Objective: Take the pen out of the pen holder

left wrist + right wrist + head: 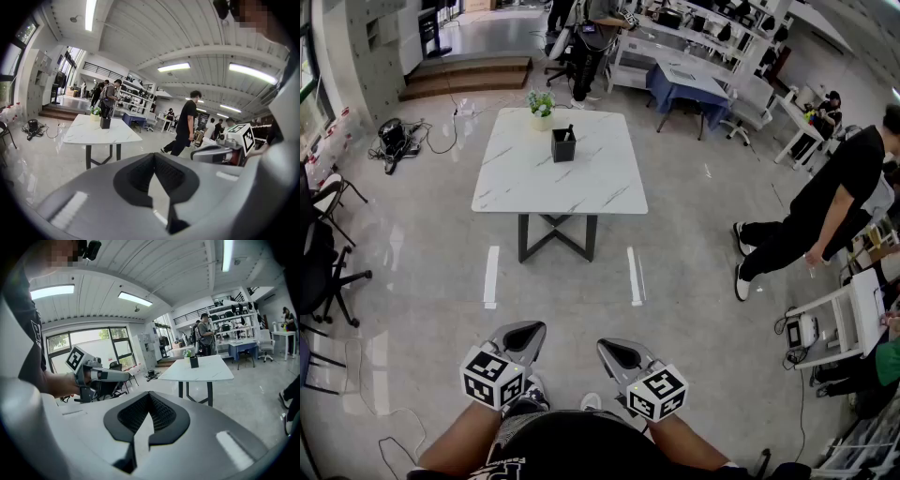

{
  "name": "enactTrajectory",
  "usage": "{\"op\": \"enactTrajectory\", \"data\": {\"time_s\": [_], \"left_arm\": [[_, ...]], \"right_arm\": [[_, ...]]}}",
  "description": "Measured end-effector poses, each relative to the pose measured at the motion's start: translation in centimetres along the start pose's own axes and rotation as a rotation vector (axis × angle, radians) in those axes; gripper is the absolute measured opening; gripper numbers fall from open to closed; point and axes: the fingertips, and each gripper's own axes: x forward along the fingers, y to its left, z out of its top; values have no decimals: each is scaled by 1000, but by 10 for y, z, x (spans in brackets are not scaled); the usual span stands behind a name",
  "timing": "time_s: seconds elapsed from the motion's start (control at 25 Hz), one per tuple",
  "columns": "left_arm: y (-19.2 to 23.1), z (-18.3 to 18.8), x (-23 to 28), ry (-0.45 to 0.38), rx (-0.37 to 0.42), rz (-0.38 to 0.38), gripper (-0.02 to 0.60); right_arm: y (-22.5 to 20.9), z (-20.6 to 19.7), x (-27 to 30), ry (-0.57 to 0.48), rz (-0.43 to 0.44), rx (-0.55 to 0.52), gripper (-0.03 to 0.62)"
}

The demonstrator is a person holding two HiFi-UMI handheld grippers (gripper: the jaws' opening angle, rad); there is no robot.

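Observation:
A black pen holder (563, 145) stands at the far side of a white marble table (581, 192), with a dark pen (571, 129) sticking up out of it. Both grippers are held low, close to my body and well short of the table. My left gripper (525, 336) is shut with nothing in it, and so is my right gripper (615, 350). In the left gripper view the pen holder (105, 123) is small and distant beyond the left gripper (153, 157). The right gripper view shows the pen holder (193, 362) far past the right gripper (149, 397).
A small potted plant (541, 103) sits behind the holder. A person in black (825, 211) walks across the floor at the right. Black chairs (323, 253) stand at the left, a white cart (848, 319) at the right. Two white tape strips (491, 277) mark the floor before the table.

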Motion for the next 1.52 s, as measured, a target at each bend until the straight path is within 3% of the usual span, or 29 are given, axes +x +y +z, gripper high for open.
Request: {"op": "enactTrajectory", "data": {"time_s": [0.72, 1.52], "left_arm": [[11, 3, 6, 11, 17, -38, 57], [93, 11, -20, 15, 53, -107, 57]], "right_arm": [[12, 11, 15, -42, 28, 24, 0], [40, 35, 97, -78, -70, -4, -1]]}}
